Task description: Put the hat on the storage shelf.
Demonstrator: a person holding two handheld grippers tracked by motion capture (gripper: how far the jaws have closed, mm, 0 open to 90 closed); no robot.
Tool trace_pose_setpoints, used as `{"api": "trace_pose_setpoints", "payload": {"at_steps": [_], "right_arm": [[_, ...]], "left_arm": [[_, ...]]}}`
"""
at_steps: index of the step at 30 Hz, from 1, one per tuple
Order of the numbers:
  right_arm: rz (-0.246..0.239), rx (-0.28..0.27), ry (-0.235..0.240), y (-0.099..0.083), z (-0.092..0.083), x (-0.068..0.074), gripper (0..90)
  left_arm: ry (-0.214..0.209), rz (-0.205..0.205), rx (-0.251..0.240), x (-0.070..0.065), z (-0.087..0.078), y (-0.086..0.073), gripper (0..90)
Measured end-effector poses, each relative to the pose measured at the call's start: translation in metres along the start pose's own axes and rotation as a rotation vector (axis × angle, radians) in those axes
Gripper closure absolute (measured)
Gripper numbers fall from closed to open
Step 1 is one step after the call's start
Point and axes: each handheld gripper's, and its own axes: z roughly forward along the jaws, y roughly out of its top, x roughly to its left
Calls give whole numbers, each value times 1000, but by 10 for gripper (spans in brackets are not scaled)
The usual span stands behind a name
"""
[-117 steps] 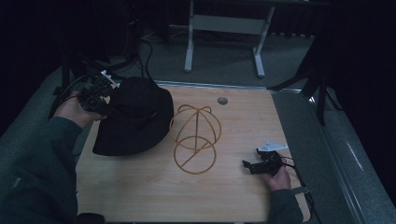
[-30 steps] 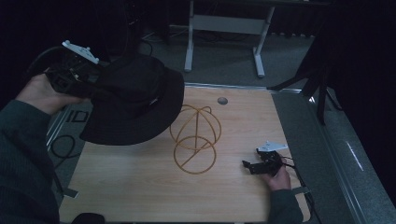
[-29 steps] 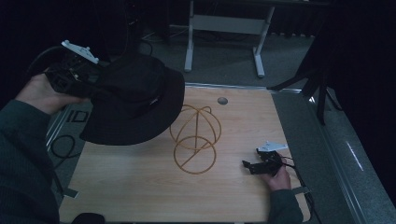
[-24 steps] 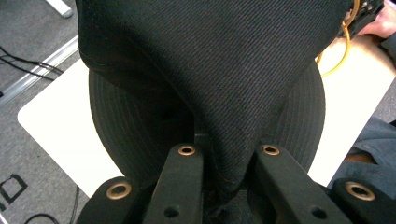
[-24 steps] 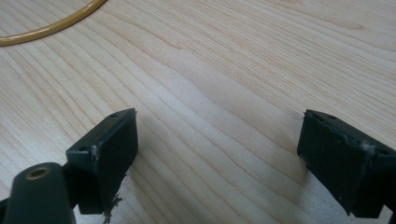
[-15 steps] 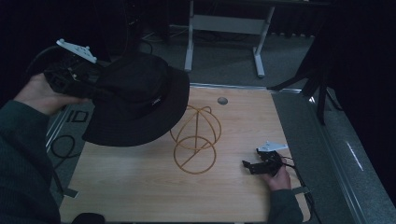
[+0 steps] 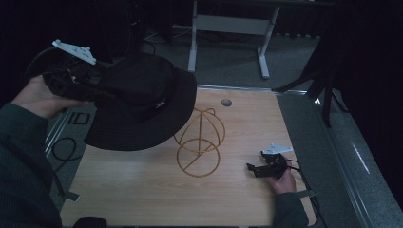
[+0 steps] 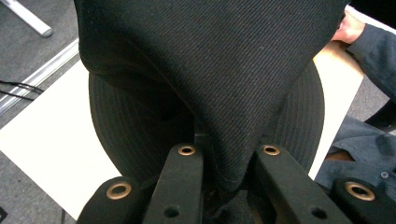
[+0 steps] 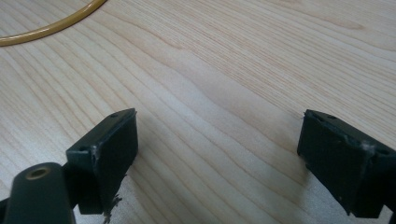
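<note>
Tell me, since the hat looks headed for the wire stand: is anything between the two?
Nothing visible. The black hat, pinched in the left gripper, hangs up and left of the wire stand; the right gripper rests well to the stand's right.

A wooden table [image 7: 142, 194] has a small round hole [image 7: 226, 102] near its far edge. Behind it, a grey metal stand [image 7: 228, 23] is on the floor.
</note>
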Motion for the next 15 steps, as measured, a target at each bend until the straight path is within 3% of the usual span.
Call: {"api": "trace_pose_setpoints", "payload": {"at_steps": [15], "right_arm": [[0,0,0,0,0,0,122]], "left_arm": [[-35,18,-16,-4,3,3,862]]}}
